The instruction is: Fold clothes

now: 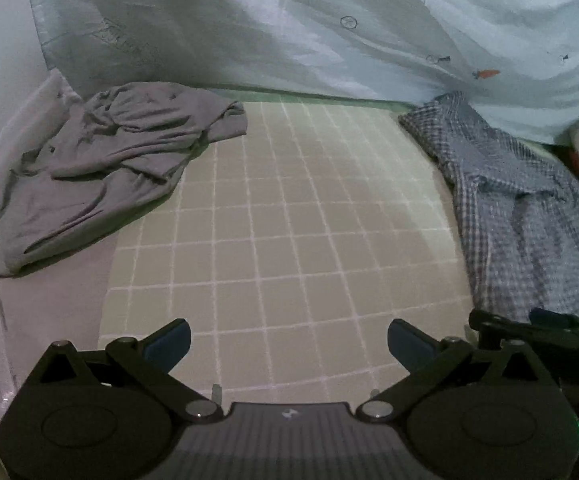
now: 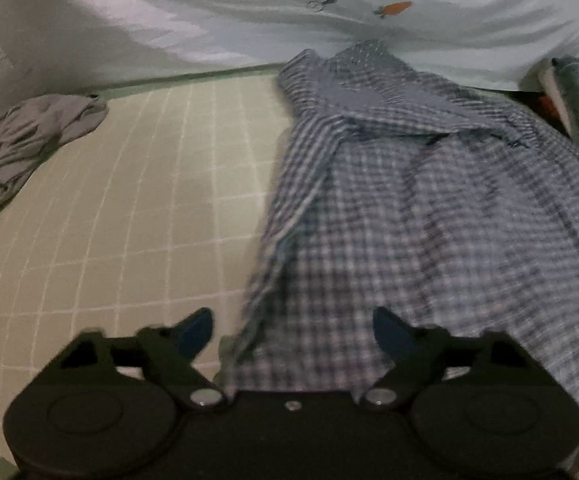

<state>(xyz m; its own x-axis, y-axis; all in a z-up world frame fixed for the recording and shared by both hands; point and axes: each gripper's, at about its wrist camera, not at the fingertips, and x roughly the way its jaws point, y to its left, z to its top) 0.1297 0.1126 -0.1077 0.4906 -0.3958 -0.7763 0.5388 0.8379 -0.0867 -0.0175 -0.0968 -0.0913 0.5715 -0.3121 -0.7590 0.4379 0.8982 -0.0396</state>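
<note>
The left gripper (image 1: 288,344) hangs over the bare middle of a pale green cutting mat (image 1: 289,220) ruled with a white grid, its blue-padded fingers (image 1: 171,340) spread wide apart with nothing between them. The mat lies on a bed-like surface; a light patterned sheet (image 1: 329,20) with small orange and dark printed motifs rises behind the mat's far edge.

A crumpled grey knit garment (image 1: 109,160) lies in a heap at the far left corner of the mat, partly over its left edge and onto a pale lilac cover (image 1: 49,312) beside it. A blue-and-white checked woven shirt (image 1: 529,220) sprawls along the mat's right edge, rumpled, reaching from the far right corner toward the near edge.

The right gripper (image 2: 292,330) sits low over the near end of the checked shirt (image 2: 429,220), fingers wide apart, the fabric's left hem running in between them. Whether the pads touch the cloth cannot be told. In the right wrist view the grey garment (image 2: 37,136) shows well apart, at the far left. A stack of folded items (image 2: 577,100) stands past the shirt at the far right.
</note>
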